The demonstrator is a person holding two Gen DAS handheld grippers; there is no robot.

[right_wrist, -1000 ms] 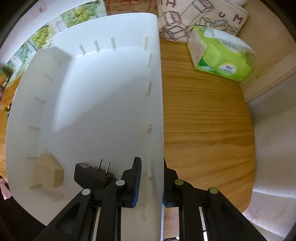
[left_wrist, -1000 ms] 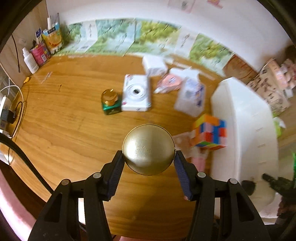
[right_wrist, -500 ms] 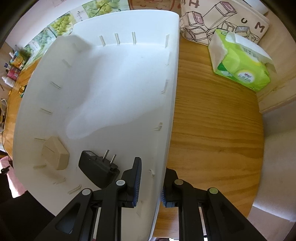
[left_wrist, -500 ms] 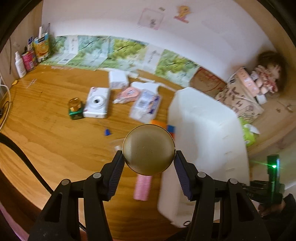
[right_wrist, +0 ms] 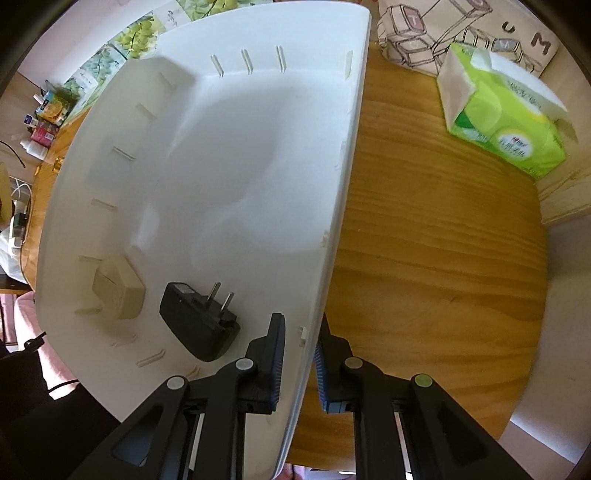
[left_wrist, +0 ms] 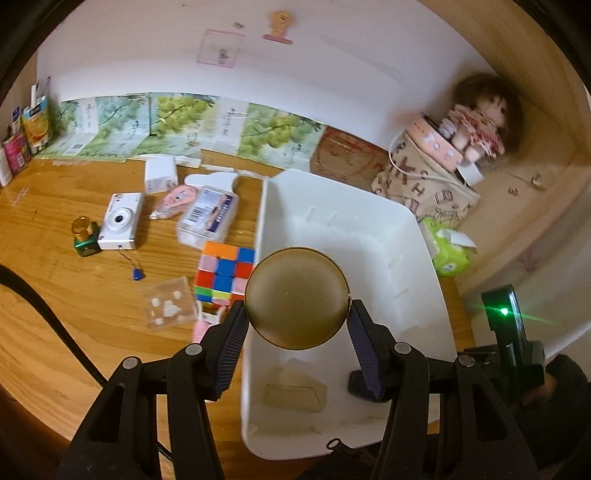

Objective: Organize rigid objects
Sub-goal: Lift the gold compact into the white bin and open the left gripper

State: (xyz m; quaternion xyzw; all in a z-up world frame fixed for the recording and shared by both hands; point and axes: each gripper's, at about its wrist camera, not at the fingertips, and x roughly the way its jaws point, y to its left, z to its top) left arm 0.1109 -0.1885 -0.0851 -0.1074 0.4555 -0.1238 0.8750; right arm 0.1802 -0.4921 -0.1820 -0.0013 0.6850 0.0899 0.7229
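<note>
My left gripper (left_wrist: 297, 308) is shut on a round gold lid (left_wrist: 297, 297) and holds it in the air above the left part of the white bin (left_wrist: 332, 206). In the right wrist view my right gripper (right_wrist: 300, 332) points down astride the right wall of the white bin (right_wrist: 240, 147). Its jaws are closing, with the wall pinched between the pads. In the bin lie a black plug adapter (right_wrist: 199, 325) and a beige block (right_wrist: 118, 291). The left wrist view shows the beige block (left_wrist: 295, 395) too, while the adapter (left_wrist: 354, 384) is half hidden behind a finger.
Left of the bin on the wooden table lie a colour cube (left_wrist: 225, 271), a white camera (left_wrist: 120, 221), a green bottle with a gold cap (left_wrist: 85, 238), a clear box (left_wrist: 208, 216) and a clear bag (left_wrist: 168, 306). A green tissue pack (right_wrist: 506, 125) and a printed bag (right_wrist: 461, 33) stand right of the bin.
My left gripper carried the gold lid rightward from over the bare table to over the bin. The right gripper turned a little while staying on the bin wall.
</note>
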